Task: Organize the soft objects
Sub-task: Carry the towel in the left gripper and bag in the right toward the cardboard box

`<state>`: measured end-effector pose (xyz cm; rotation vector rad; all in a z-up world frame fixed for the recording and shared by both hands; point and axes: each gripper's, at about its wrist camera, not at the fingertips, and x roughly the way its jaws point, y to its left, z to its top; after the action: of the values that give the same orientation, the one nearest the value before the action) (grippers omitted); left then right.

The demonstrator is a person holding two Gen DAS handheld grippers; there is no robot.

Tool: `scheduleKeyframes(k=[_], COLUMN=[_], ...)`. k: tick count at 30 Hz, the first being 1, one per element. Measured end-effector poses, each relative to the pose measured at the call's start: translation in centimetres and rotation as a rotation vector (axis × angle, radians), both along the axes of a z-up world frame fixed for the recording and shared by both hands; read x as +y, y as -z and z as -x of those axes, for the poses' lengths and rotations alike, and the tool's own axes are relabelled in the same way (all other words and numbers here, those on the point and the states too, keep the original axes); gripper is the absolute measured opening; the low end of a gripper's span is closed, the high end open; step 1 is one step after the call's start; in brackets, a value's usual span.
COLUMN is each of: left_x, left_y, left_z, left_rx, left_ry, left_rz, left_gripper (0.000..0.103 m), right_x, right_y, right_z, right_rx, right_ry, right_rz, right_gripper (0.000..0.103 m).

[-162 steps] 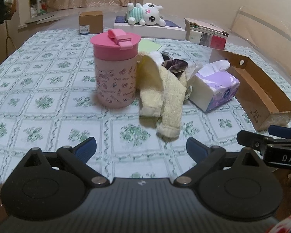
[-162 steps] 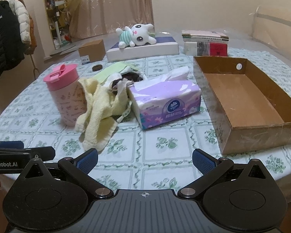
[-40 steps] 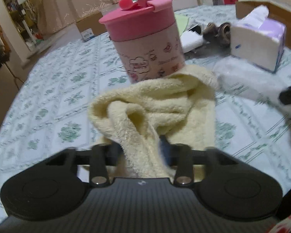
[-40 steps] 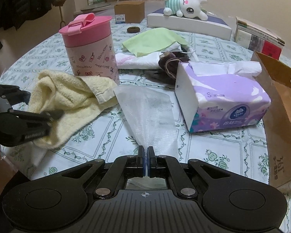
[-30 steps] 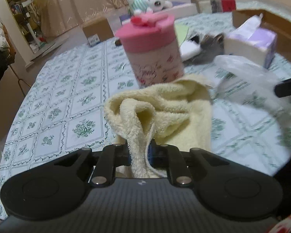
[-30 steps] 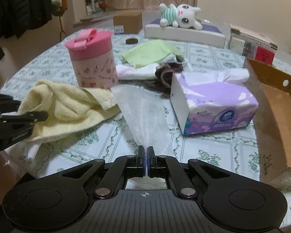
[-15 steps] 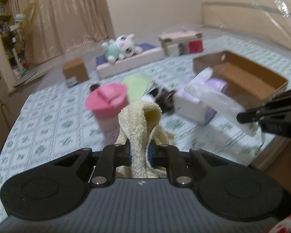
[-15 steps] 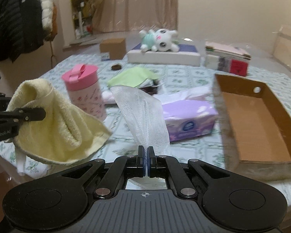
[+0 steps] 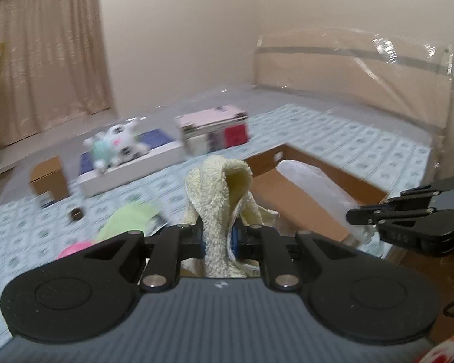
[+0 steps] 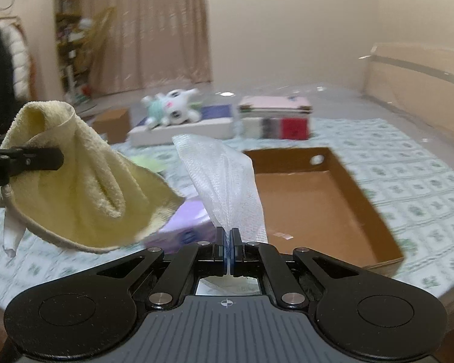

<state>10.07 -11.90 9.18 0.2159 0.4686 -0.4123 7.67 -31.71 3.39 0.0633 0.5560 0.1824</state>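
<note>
My left gripper [image 9: 218, 237] is shut on a pale yellow towel [image 9: 219, 187] and holds it in the air above the table. The towel [image 10: 84, 181] hangs at the left of the right wrist view. My right gripper [image 10: 228, 246] is shut on a sheer white mesh cloth [image 10: 224, 178], also lifted. The mesh cloth [image 9: 314, 181] shows in the left wrist view in front of the open cardboard box [image 9: 311, 205]. The box [image 10: 311, 199] lies open and looks empty, ahead and to the right of both grippers.
A purple tissue pack [image 10: 187, 220] sits under the towel. A green cloth [image 9: 127, 220] and the pink cup lid [image 9: 72, 249] lie lower left. A plush toy [image 10: 172, 106] on a white flat box, a stack of books [image 10: 275, 121] and a small carton [image 9: 48, 178] stand at the back.
Both grippers have risen higher and swung right with their cloths, so the cardboard box now lies ahead. The towel and mesh cloth hang clear of the table.
</note>
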Motion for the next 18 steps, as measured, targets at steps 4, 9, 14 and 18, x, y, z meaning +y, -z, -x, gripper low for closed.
scheduleKeyframes(k=[4, 9, 14, 18], left_x=[-3.8, -8.3, -12.0, -14.3], left_y=[0.0, 0.8, 2.2, 4.0], left_z=[-2.7, -6.2, -9.5, -11.7], left_rx=[0.006, 0.024, 0.05, 0.081], left_ry=[0.06, 0.113, 0.152, 0.171], left_rz=[0.03, 0.064, 0.087, 0.11], left_gripper=[0.013, 0.013, 0.013, 0.013], right_x=[-3.4, -7.0, -9.6, -10.7], right_y=[-0.8, -0.6, 0.4, 1.4], right_z=[-1.1, -3.2, -5.4, -7.0], right_rx=[-0.008, 0.006, 0.032, 0.053], right_ry=[0.06, 0.124, 0.178, 0.211], right_rz=[0.004, -0.007, -0.017, -0.023], right_gripper=[0.002, 0.002, 0.002, 0.002])
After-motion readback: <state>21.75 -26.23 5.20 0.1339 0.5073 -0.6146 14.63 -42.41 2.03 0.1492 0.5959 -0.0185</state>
